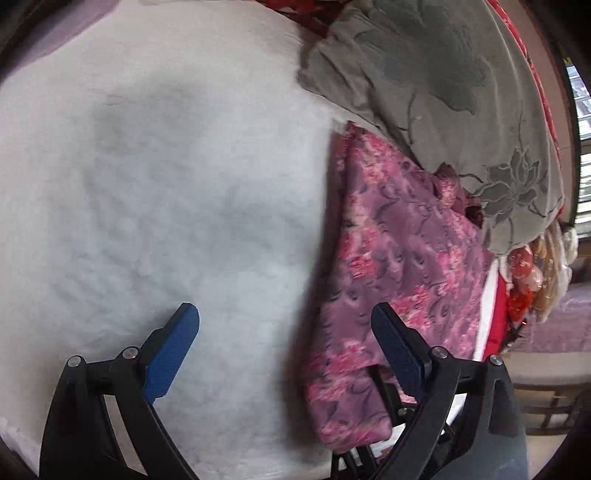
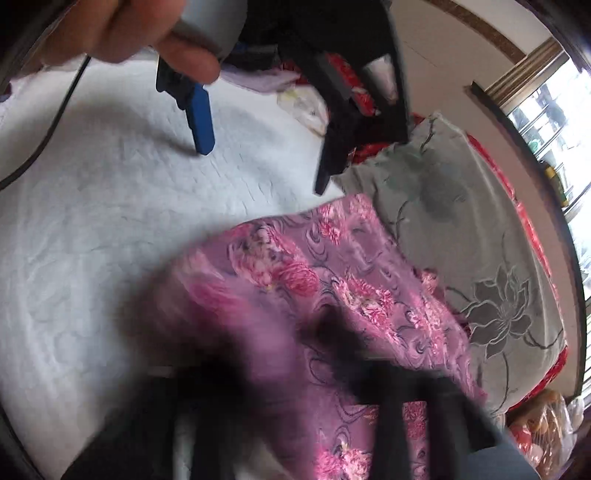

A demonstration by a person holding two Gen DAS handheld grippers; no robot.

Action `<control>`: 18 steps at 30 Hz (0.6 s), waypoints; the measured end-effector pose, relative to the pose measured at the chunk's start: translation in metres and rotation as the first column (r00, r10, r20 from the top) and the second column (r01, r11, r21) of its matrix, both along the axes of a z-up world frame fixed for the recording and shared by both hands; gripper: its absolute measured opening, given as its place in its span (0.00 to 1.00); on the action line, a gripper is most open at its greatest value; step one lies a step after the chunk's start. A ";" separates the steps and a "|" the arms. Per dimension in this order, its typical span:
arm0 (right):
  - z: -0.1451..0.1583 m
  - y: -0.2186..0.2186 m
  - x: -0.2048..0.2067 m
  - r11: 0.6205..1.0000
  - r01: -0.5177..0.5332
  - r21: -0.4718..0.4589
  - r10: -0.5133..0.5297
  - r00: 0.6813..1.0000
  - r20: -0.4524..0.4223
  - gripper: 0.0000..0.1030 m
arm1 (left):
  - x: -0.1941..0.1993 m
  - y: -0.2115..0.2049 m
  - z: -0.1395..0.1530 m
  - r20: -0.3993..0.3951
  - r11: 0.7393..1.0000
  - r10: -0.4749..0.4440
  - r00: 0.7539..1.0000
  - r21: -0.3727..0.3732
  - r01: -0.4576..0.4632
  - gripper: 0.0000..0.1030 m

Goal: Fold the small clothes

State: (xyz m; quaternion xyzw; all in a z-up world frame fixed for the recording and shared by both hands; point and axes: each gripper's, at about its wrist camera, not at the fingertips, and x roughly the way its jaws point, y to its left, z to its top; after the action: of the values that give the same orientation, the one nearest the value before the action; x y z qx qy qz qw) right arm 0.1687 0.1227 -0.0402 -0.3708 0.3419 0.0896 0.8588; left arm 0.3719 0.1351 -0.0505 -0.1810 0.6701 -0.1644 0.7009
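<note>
My left hand-held gripper is open above the white bed. The pink floral garment drapes over my right hand-held gripper; its state I cannot tell.

Black linkage arms with silver screws, flat blue fingers, bare skin-toned hand, thin black cable

No legible text, labels, brand marks, numbers or signs in either wrist view. Fabric surfaces carry floral patterns only, no lettering. Right wrist view is partly motion-blurred in the foreground, so any small print there cannot be made out.
</note>
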 end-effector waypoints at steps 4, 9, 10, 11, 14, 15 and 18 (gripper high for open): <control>0.030 -0.018 -0.007 0.993 0.003 0.121 -0.008 0.999 0.042 0.05 | 0.014 -0.021 -0.006 -0.025 0.998 -0.026 0.999 -0.056 0.025 0.93; 0.053 -0.034 -0.011 0.981 -0.002 0.196 -0.015 0.996 0.087 0.05 | 0.030 -0.047 -0.006 -0.024 0.994 -0.007 1.000 -0.105 0.004 0.92; 0.054 -0.037 -0.008 0.978 -0.001 0.210 -0.017 0.996 0.084 0.05 | 0.031 -0.051 -0.005 -0.025 0.993 -0.008 1.000 -0.120 0.005 0.88; 0.056 -0.040 -0.008 0.974 0.003 0.226 -0.022 0.996 0.083 0.05 | 0.032 -0.056 -0.003 -0.028 0.989 -0.006 1.000 -0.145 0.002 0.73; 0.059 -0.046 -0.007 0.963 0.013 0.271 -0.035 0.996 0.077 0.05 | 0.035 -0.072 -0.001 -0.045 0.987 -0.035 0.998 -0.158 0.028 0.23; 0.059 -0.048 -0.007 0.959 0.017 0.283 -0.039 0.997 0.074 0.05 | 0.035 -0.076 0.003 -0.027 0.991 -0.043 0.999 -0.125 0.039 0.18; 0.064 -0.053 -0.011 0.941 0.029 0.338 -0.055 0.996 0.068 0.05 | 0.033 -0.084 0.017 0.008 0.994 -0.041 0.999 -0.101 0.041 0.09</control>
State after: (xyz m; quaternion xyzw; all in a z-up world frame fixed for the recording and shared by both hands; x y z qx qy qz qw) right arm 0.1580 0.0697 0.0242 -0.2143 0.2962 0.1141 0.9238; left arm 0.4048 0.0514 -0.0337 -0.2021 0.6625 -0.2131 0.6891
